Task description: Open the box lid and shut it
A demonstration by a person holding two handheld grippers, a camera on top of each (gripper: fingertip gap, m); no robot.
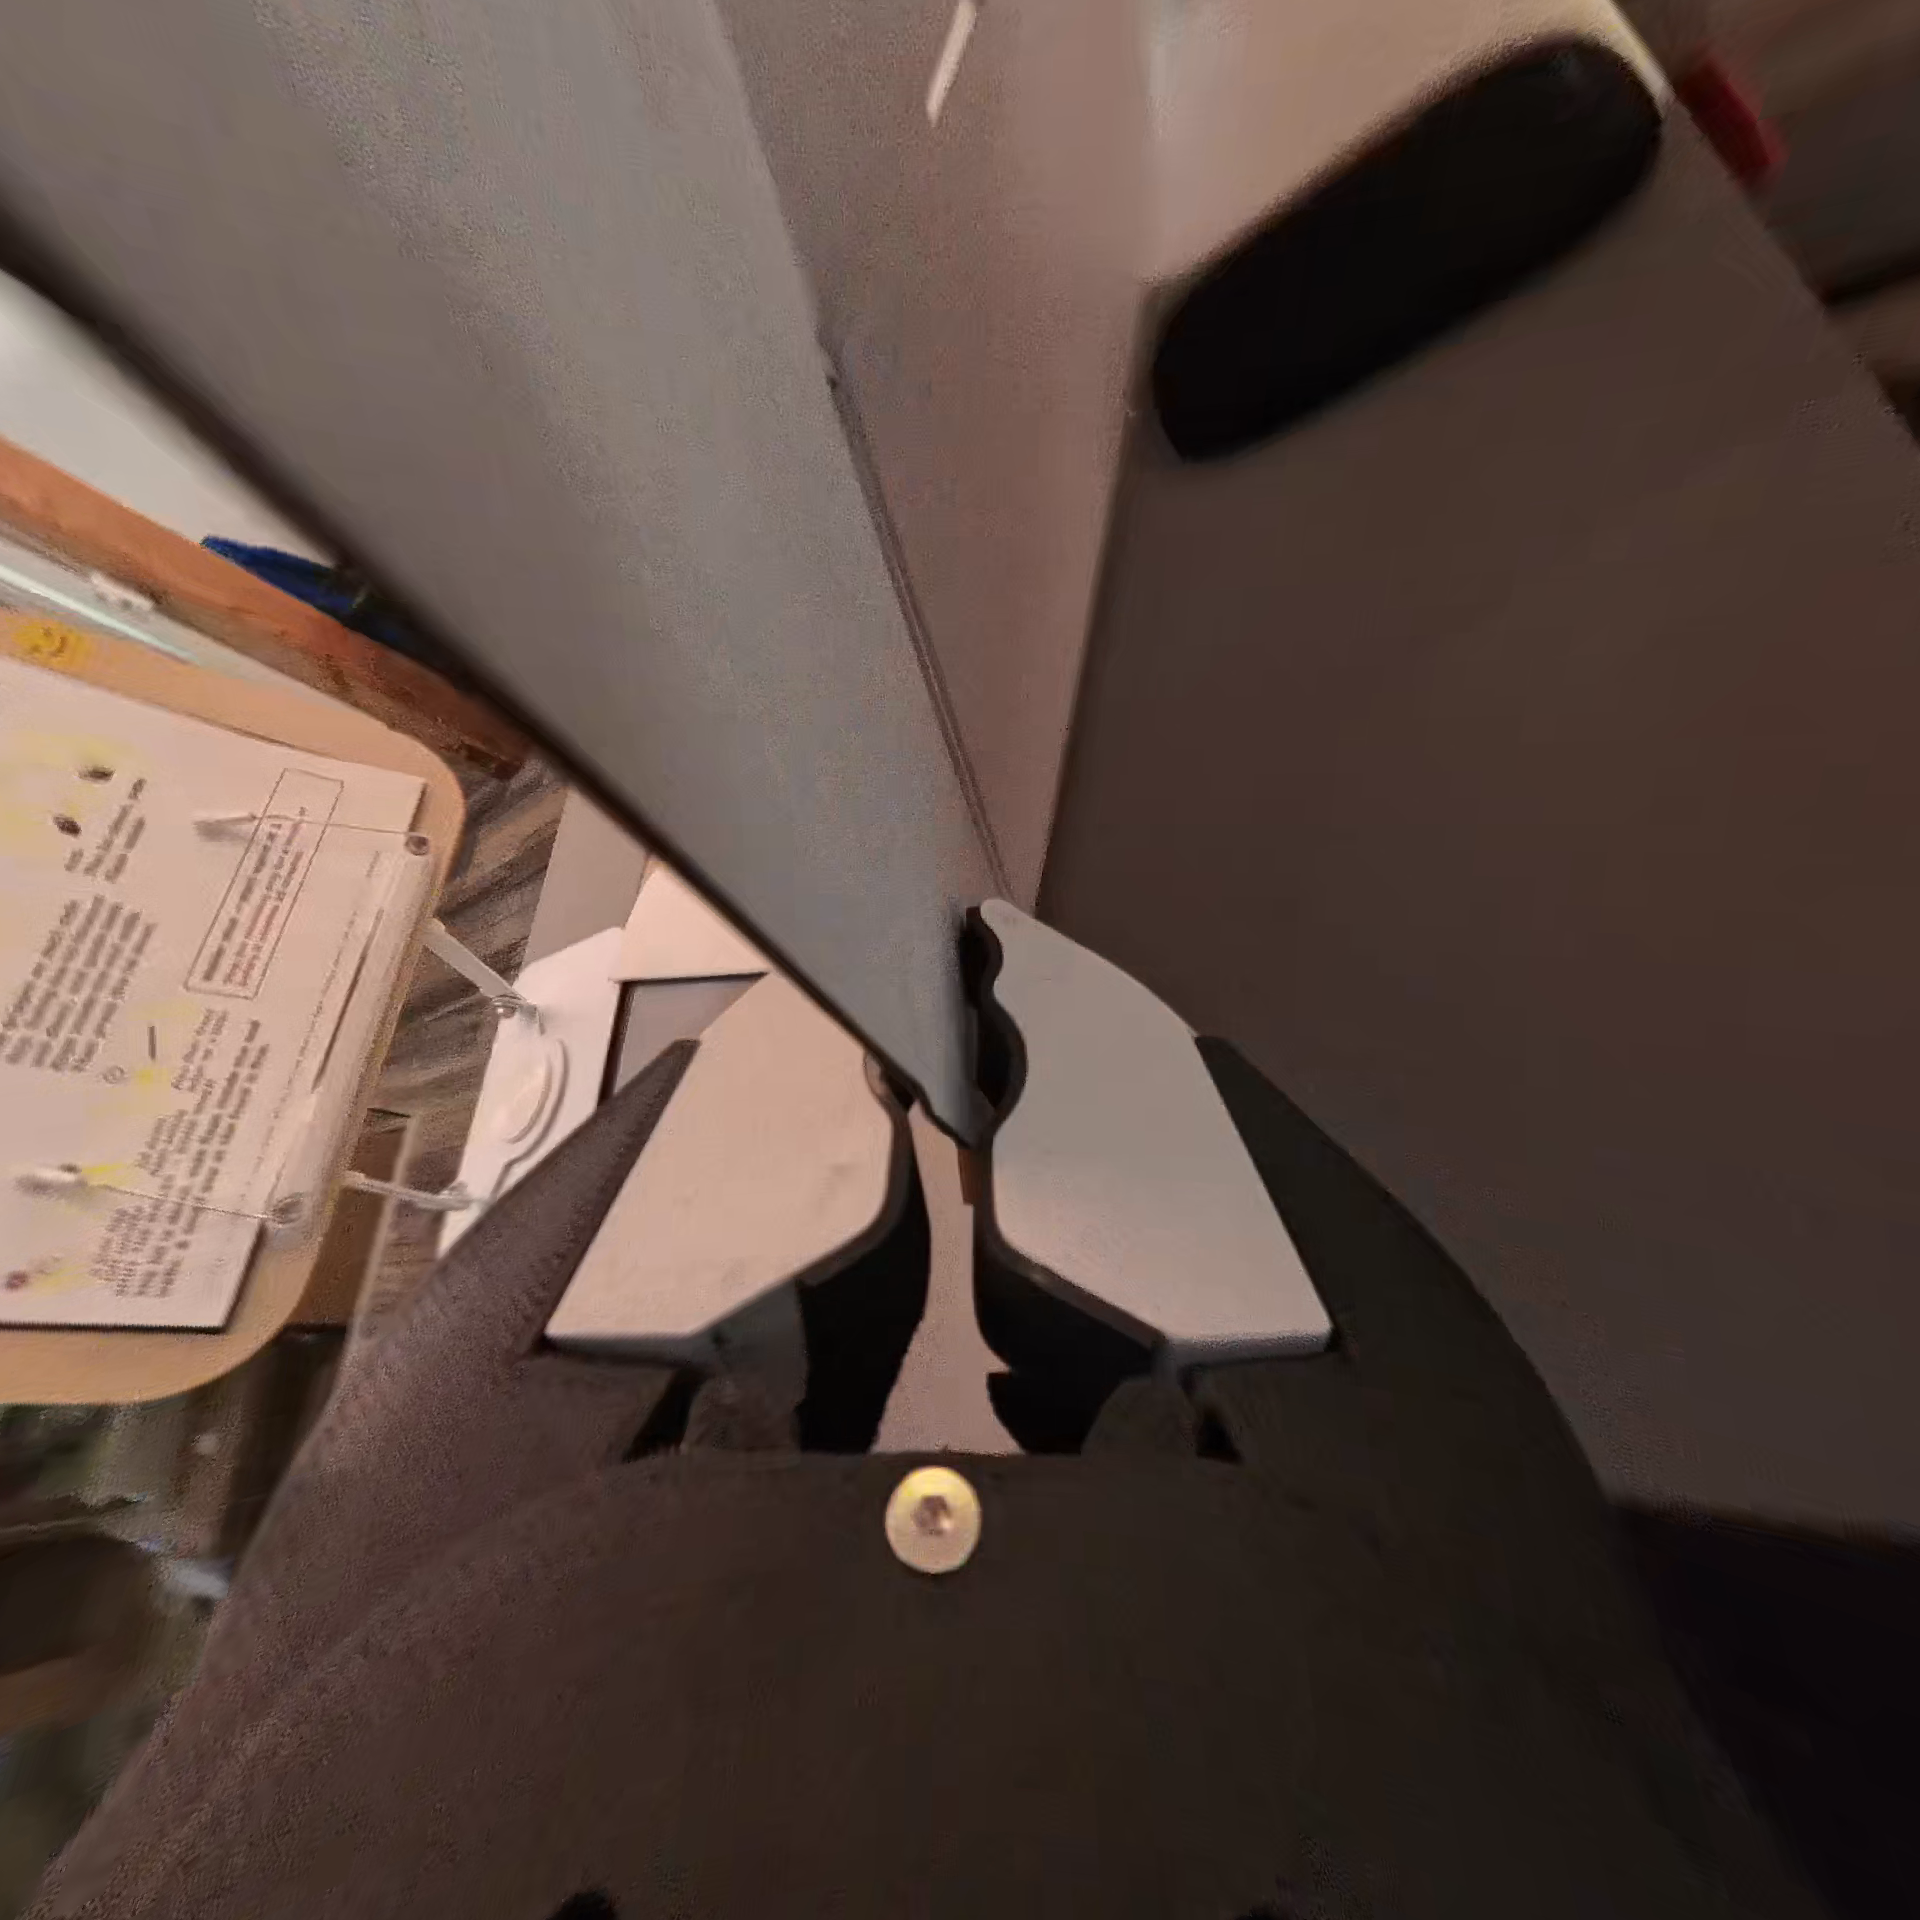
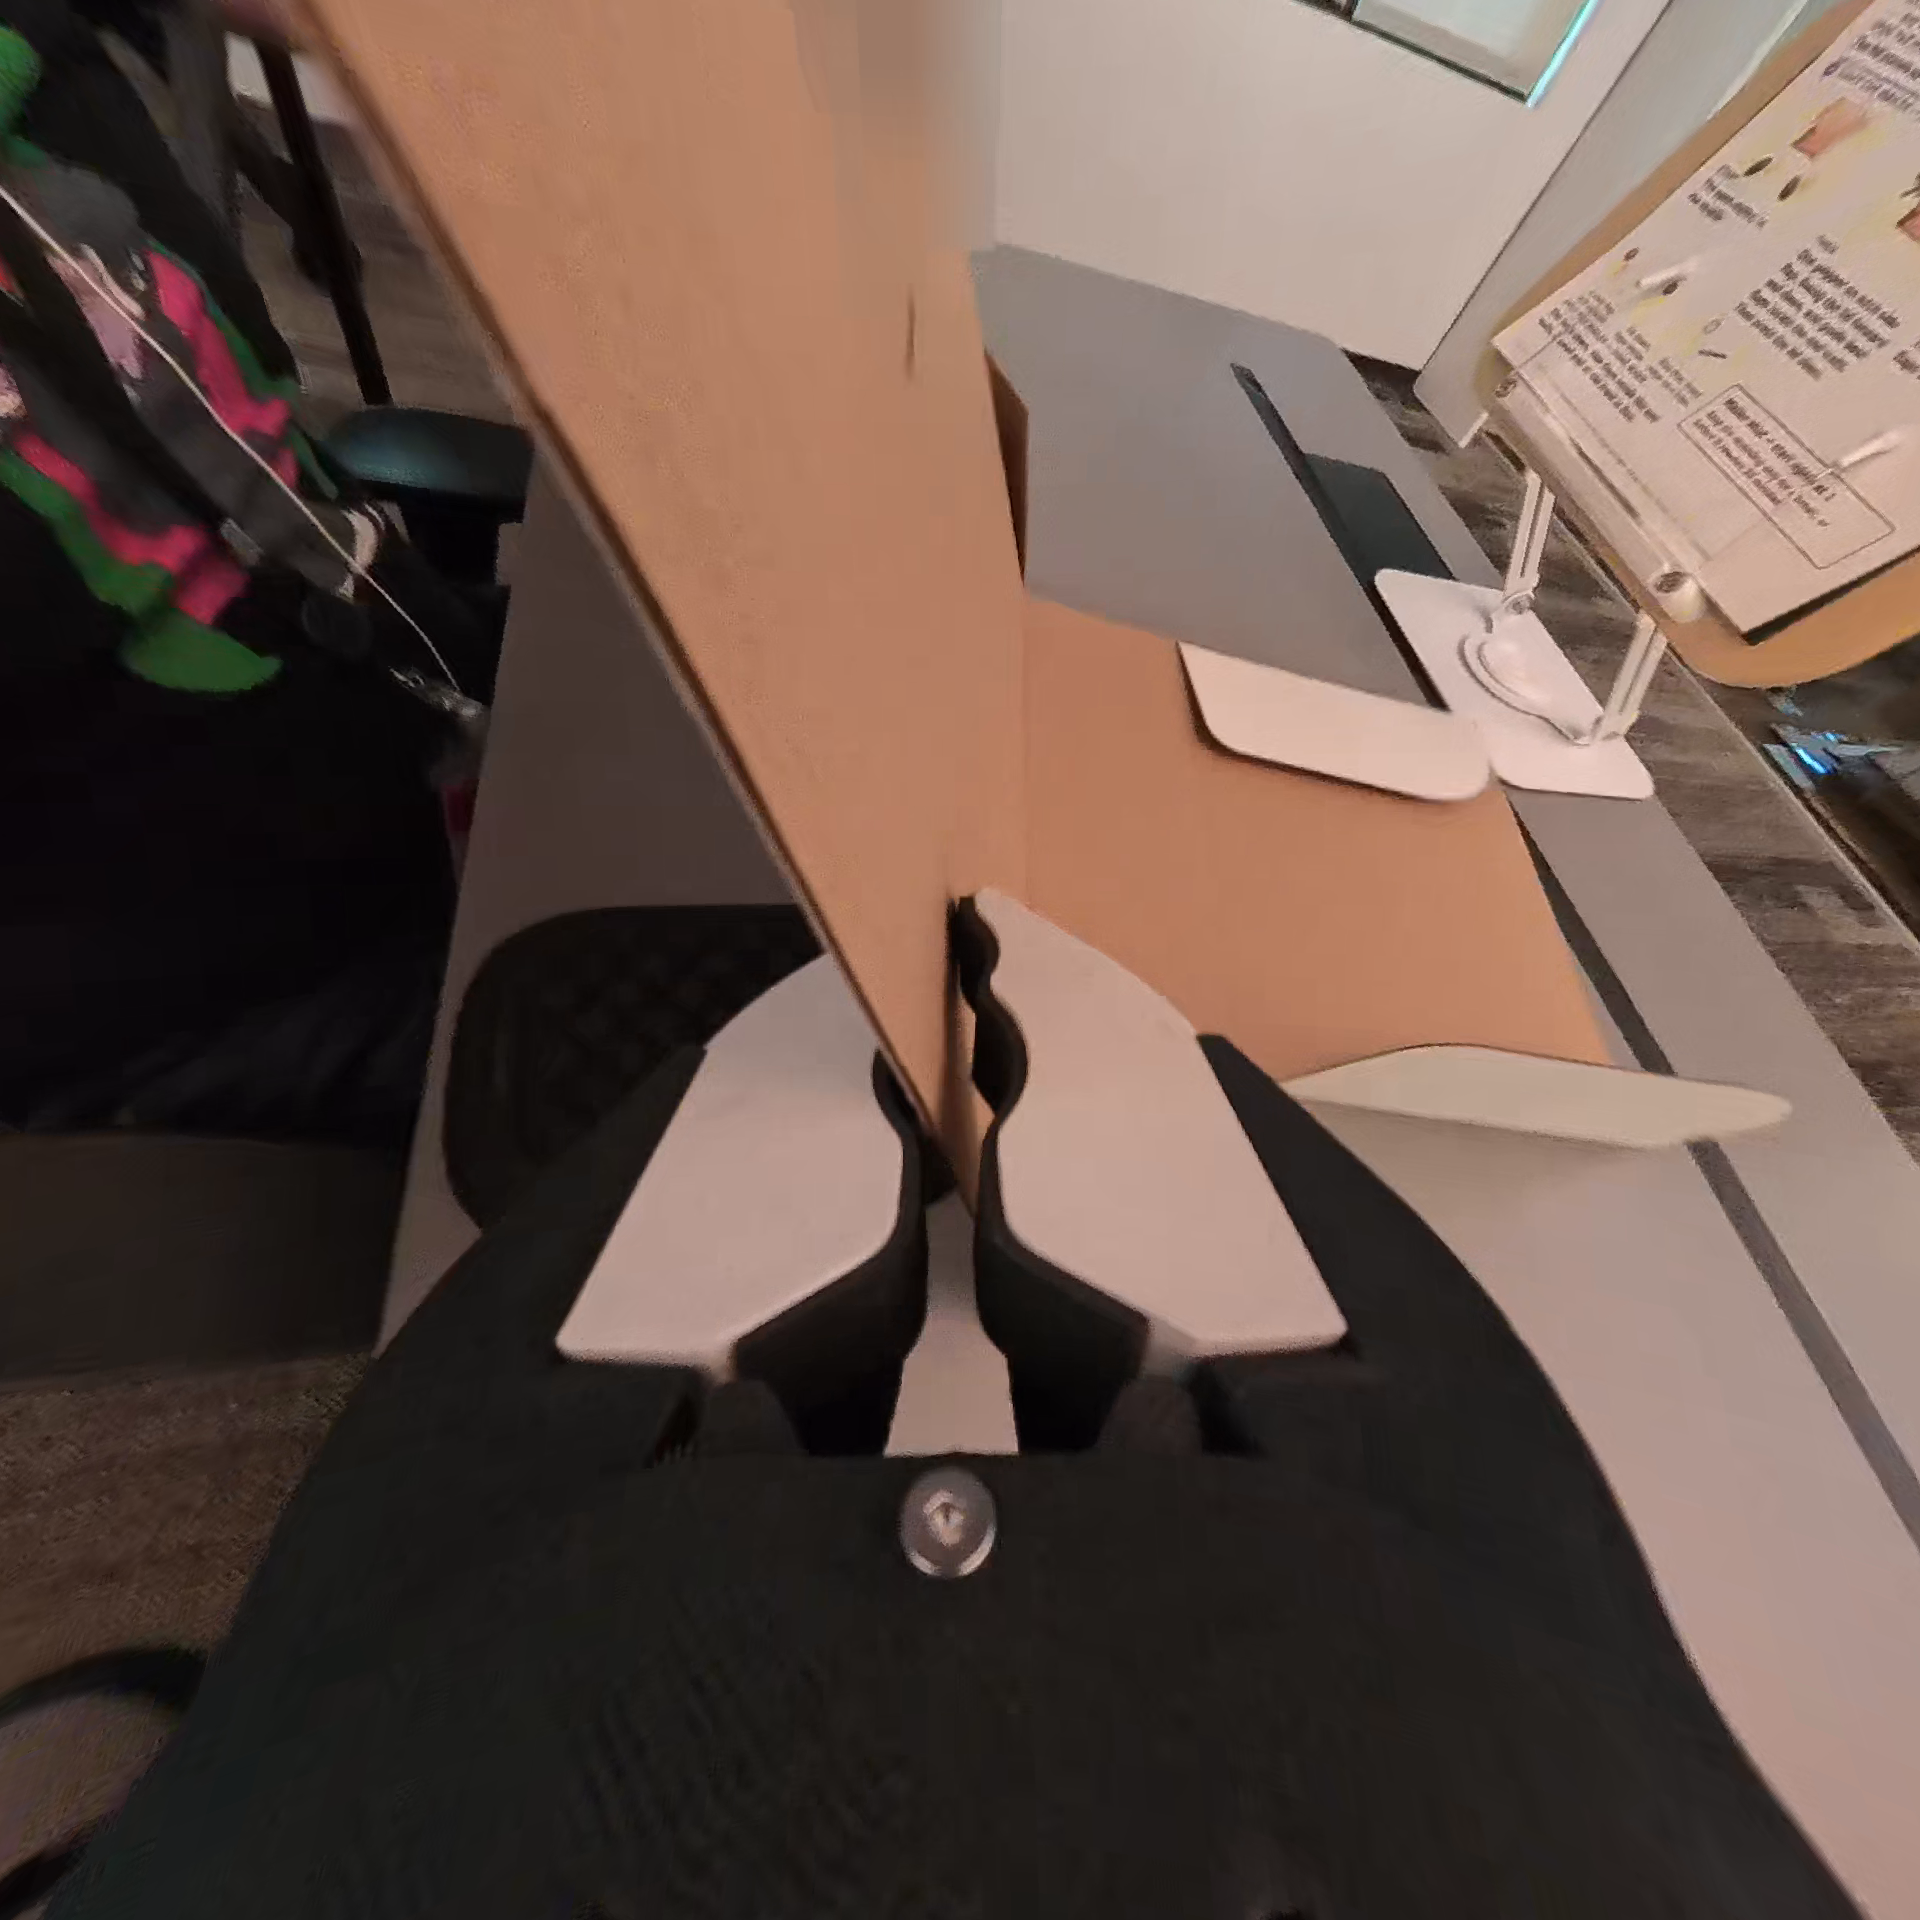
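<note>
In the left wrist view my left gripper (image 1: 951,1039) is shut on the edge of a box lid flap (image 1: 623,520), whose outer face is grey-white. The flap stands up steeply between the pads. The box's side wall (image 1: 1507,935), with a dark oval hand hole (image 1: 1403,249), rises on the right. In the right wrist view my right gripper (image 2: 951,1023) is shut on the edge of a brown cardboard lid flap (image 2: 727,416), also raised steeply. Behind it lie the brown inside of the box (image 2: 1247,883) and a grey panel (image 2: 1164,468).
A document stand with a printed sheet (image 2: 1714,364) stands on its white base (image 2: 1558,748) at the right; it also shows in the left wrist view (image 1: 156,987). A grey table (image 2: 1662,1455) carries the box. A black chair (image 2: 623,1018) and a person's colourful clothing (image 2: 156,364) are at the left.
</note>
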